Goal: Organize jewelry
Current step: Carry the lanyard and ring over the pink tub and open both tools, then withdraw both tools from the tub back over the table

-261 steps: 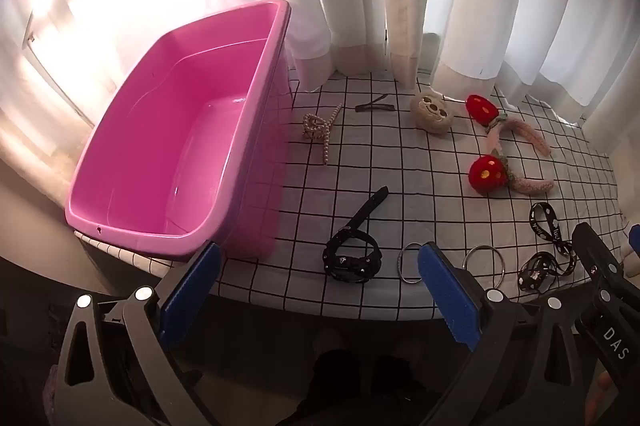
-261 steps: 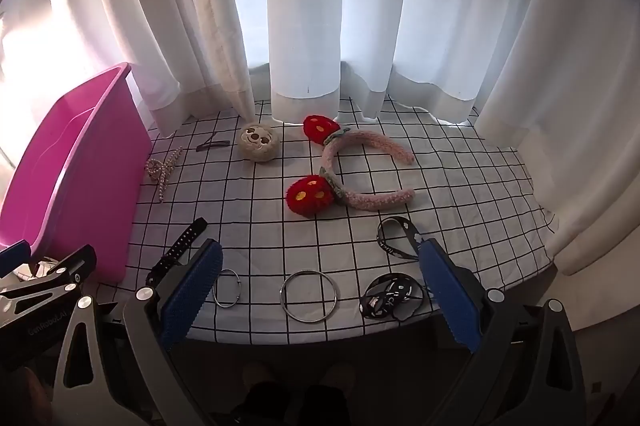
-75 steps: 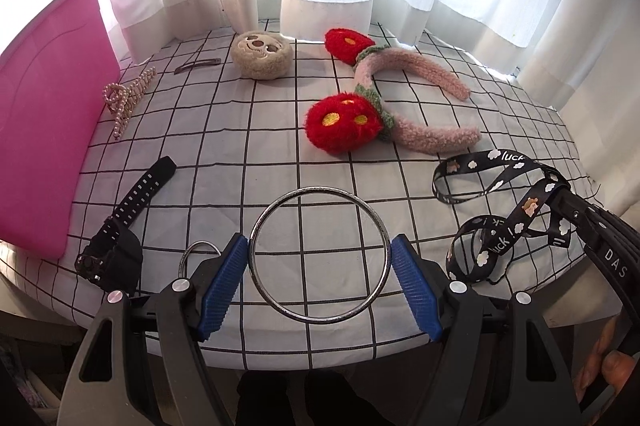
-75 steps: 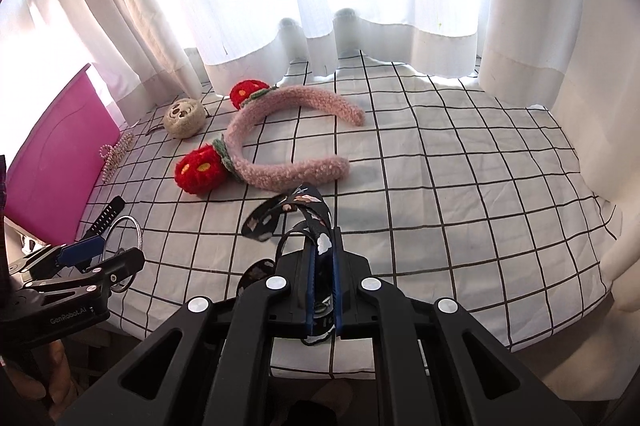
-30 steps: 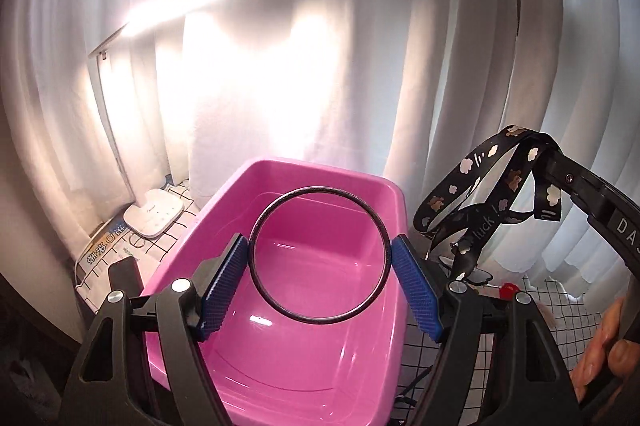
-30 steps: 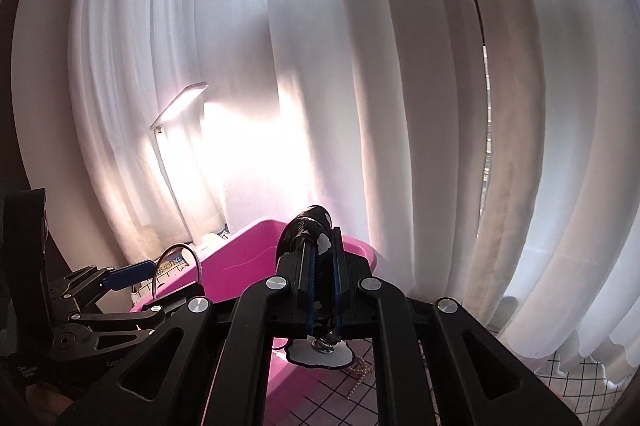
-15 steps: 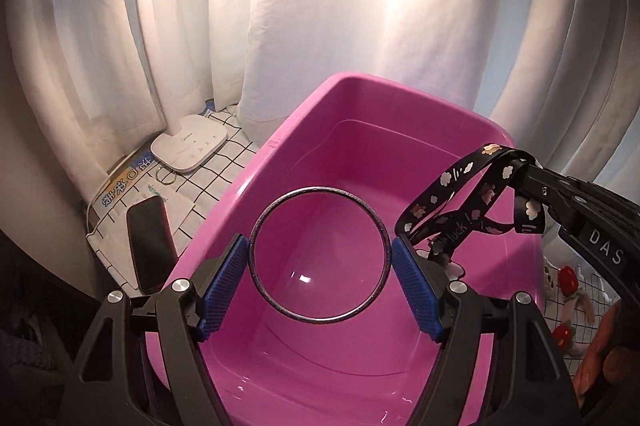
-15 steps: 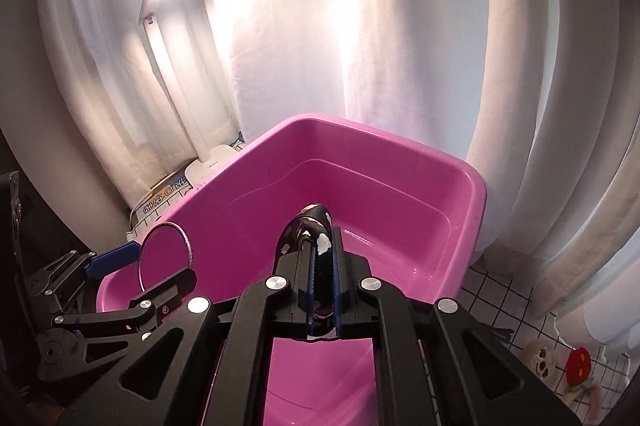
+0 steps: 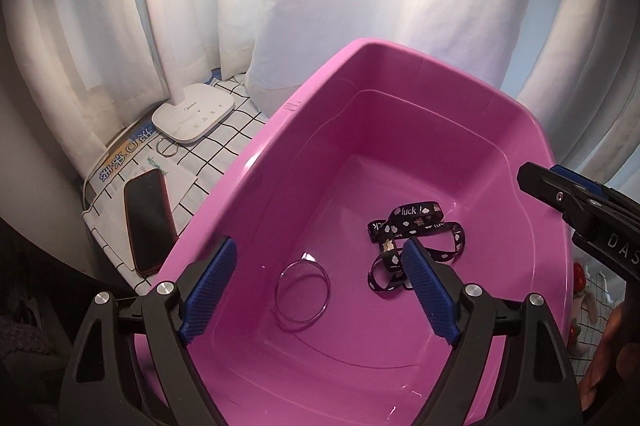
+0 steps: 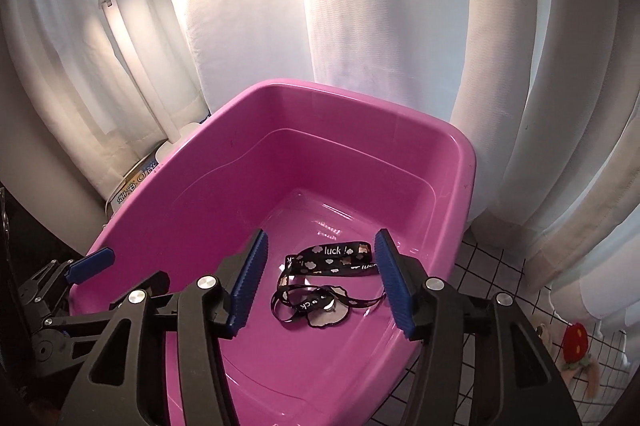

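A pink tub (image 9: 400, 54) fills both views. On its floor lie a thin metal ring (image 9: 302, 290) and, to its right, a black lanyard (image 9: 416, 238) printed with clouds and "luck". My left gripper (image 9: 319, 246) hangs over the ring, jaws opening, with nothing between its blue pads. My right gripper (image 10: 321, 238) hovers above the lanyard (image 10: 324, 278) inside the tub (image 10: 360, 98), jaws opening, pads clear of the strap. The right gripper (image 9: 560, 186) shows at the right edge of the left wrist view. The left gripper (image 10: 86, 264) shows at the tub's left rim.
Left of the tub, a phone (image 9: 148, 222), a white lamp base (image 9: 194, 118) and a small ring (image 9: 167, 146) rest on the checked cloth. White curtains hang close behind. A red plush flower (image 10: 576, 340) lies right of the tub.
The ring has left the left jaws and the lanyard has left the right jaws. Both now lie on the tub floor. Both pairs of jaws stand wider.
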Available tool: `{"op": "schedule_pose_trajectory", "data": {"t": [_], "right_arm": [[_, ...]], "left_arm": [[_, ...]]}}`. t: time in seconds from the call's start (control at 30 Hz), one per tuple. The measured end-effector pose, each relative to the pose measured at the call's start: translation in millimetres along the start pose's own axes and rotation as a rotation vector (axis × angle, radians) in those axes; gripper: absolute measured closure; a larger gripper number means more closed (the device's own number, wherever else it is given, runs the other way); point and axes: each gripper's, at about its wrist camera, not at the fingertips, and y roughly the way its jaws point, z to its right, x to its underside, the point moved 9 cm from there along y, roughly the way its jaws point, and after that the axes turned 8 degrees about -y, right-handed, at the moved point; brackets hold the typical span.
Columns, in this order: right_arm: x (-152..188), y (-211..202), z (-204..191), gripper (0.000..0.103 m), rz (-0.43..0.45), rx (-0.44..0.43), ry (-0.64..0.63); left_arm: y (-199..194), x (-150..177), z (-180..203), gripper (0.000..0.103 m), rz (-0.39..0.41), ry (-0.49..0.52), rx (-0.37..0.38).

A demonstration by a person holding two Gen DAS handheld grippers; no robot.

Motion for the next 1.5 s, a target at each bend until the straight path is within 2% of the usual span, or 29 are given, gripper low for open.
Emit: {"op": "schedule_pose_trajectory", "data": {"t": [0.3,0.47,0.57,0.9,1.13,1.3,1.5], "right_arm": [[4.8,-17.3,9.5,0.049,0.023,-0.007,0.028],[14.5,-49.8,24.7,0.049,0.07,-0.008,0.051],[29.3,-75.2,44.7,0.048,0.091,0.001,0.093],[122.2,-158.5,133.6,0.048,0.103,0.16,0.238],[194.8,-195.4,180.8,0.048,0.088,0.236,0.361],[242.8,-193.6,186.1,0.047,0.048,0.236,0.41],[282.6,-142.9,147.4,0.047,-0.044,0.154,0.369]], "left_arm": [[-10.6,1.7,6.0,0.017,0.005,-0.009,0.003],[-34.7,7.8,22.8,0.017,0.039,0.009,0.03],[-50.7,16.1,41.7,0.017,0.049,0.025,0.07],[-93.3,61.1,125.2,0.014,0.041,0.111,0.227],[-103.0,102.8,170.6,0.014,-0.001,0.196,0.279],[-101.2,132.9,186.0,0.014,-0.034,0.233,0.309],[-90.8,168.7,181.4,0.014,-0.081,0.255,0.306]]}}
